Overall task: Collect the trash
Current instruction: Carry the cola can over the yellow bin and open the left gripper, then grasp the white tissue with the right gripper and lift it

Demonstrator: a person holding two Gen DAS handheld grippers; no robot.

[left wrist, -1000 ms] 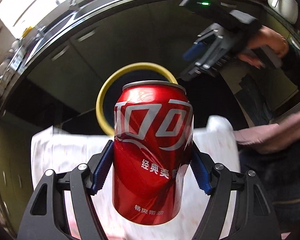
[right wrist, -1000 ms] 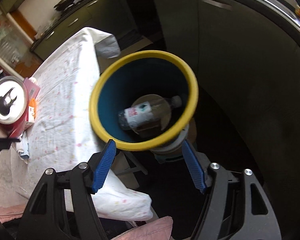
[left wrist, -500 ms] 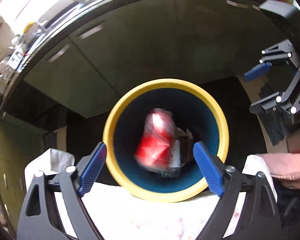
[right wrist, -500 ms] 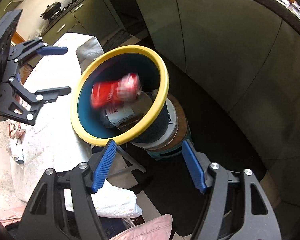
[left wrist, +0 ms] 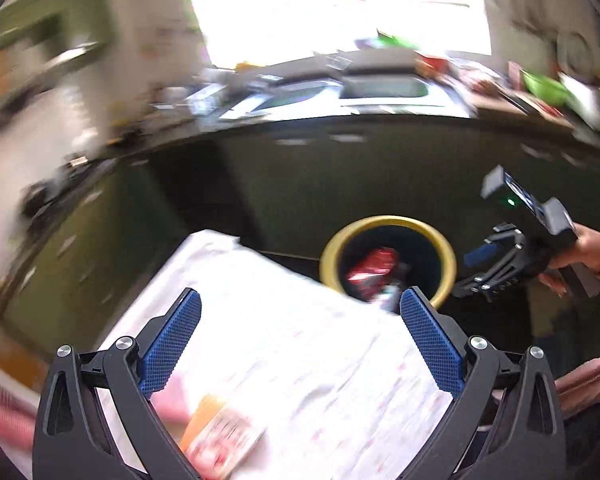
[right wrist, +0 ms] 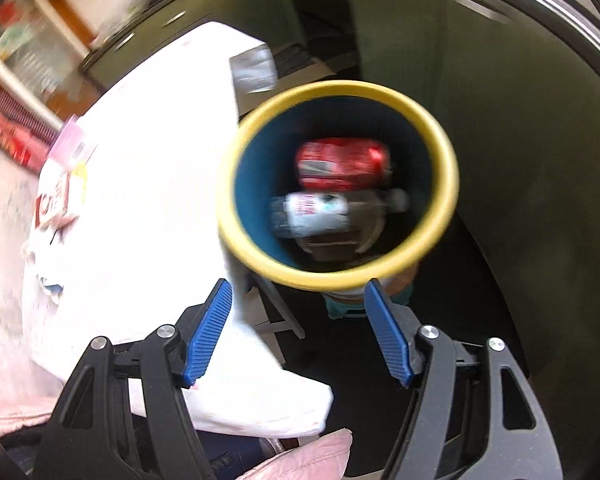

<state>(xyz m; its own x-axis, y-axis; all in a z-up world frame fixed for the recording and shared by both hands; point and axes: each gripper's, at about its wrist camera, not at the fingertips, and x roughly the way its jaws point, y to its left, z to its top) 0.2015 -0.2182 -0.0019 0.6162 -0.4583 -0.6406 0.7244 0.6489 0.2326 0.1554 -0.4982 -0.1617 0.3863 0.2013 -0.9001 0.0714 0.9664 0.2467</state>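
**Red can dropped: one piece of trash is in the bin**

Red aluminium shows inside the bin [left wrist: 388, 258] in the left wrist view: the cola can [left wrist: 374, 270] that the left gripper [left wrist: 300, 344] was carrying a second ago now lies down in the yellow-rimmed bin, beyond the far right corner of the cloth-covered table [left wrist: 292, 344]. The jaws of that gripper have just been opening and now stand spread wide with nothing between them; only the white cloth shows behind the pads. The view has swung from the bin toward the table, where blurred orange and pink packets [left wrist: 216, 432] lie near the close edge. The right gripper [left wrist: 480, 268] hangs just past the bin's right rim, a hand behind it.

In the right wrist view the right gripper [right wrist: 300, 332] looks down into the bin [right wrist: 446, 176], its jaws partly spread and empty, as they were a second ago. The can [right wrist: 342, 164] lies on its side, long axis across the picture, above a plastic bottle [right wrist: 316, 212] that lies roughly parallel, cap to the right. Which end of the can is the top is too blurred to tell.

I judge this item done; the packets on the table look like the next to collect.
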